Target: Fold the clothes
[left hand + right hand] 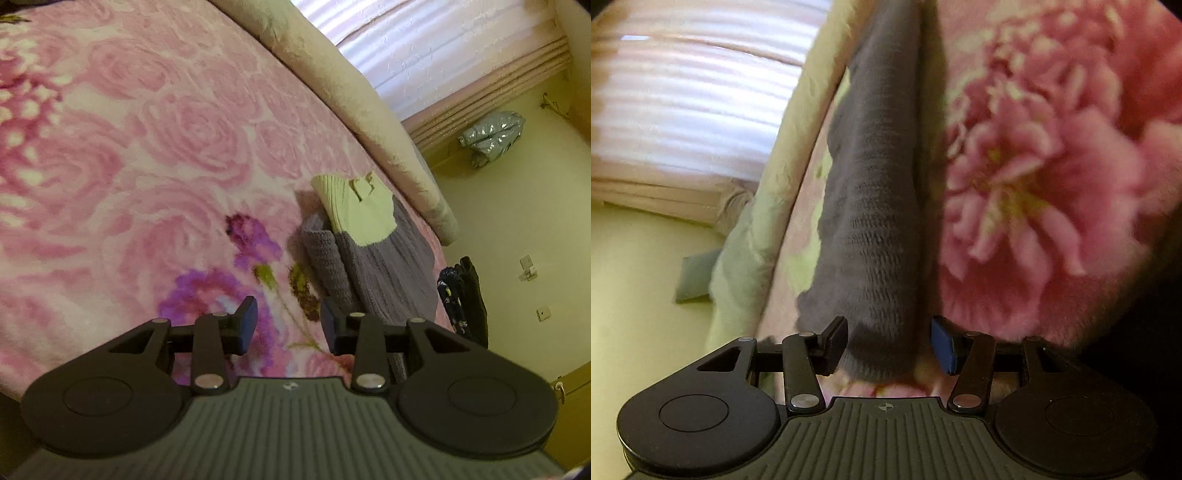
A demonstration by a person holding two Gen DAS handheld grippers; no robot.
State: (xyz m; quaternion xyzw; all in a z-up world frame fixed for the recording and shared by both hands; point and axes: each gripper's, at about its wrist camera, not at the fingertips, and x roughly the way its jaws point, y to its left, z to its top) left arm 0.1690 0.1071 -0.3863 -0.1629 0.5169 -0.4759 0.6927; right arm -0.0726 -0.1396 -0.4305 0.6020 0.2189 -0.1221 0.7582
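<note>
Folded purple knit [373, 266] with cream garment [354, 203] on top lies on bed [147, 147], right of centre in left view, hard by bed's right edge.

Left hand-held gripper [290, 326]: jaws spread, empty; knit ahead and right.

Right hand-held gripper [890, 341]: jaws spread, purple knit [875, 206] between them, pads not pressing. Long axis runs up frame, away from gripper. Right nearer.

Open bed toward upper left in left view.

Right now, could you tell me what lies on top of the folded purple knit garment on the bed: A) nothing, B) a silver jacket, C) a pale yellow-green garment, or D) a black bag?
C: a pale yellow-green garment sits on the folded purple knit garment near the bed's edge.
</note>
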